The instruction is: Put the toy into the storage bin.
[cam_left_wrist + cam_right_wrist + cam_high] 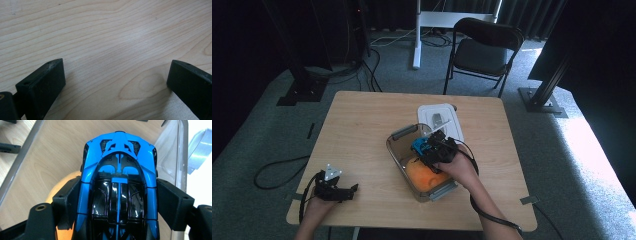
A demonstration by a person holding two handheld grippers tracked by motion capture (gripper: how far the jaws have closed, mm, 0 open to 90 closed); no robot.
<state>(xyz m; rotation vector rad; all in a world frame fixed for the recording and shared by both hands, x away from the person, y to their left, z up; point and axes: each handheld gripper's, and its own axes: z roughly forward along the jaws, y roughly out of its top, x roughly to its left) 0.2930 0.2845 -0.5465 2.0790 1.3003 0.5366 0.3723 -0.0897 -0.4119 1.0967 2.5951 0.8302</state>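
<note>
A blue and black toy car (pixel 118 182) sits between the jaws of my right gripper (pixel 117 202), which is shut on its two sides. In the high view that right gripper (pixel 432 147) holds the toy car (pixel 419 145) over a clear plastic container (pixel 398 135) in the middle of the table. An orange thing (pixel 424 176) lies in the container's near end and shows under the car (pixel 53 195). My left gripper (pixel 347 190) rests at the table's front left corner. Its jaws stand wide apart over bare wood (pixel 115 47), with nothing between them (pixel 116 85).
The container's white lid (pixel 439 120) lies flat just behind it, with its grey latch (pixel 200 147) at the right gripper view's right edge. A black folding chair (pixel 484 50) stands beyond the table's far edge. Cables trail on the grey carpet.
</note>
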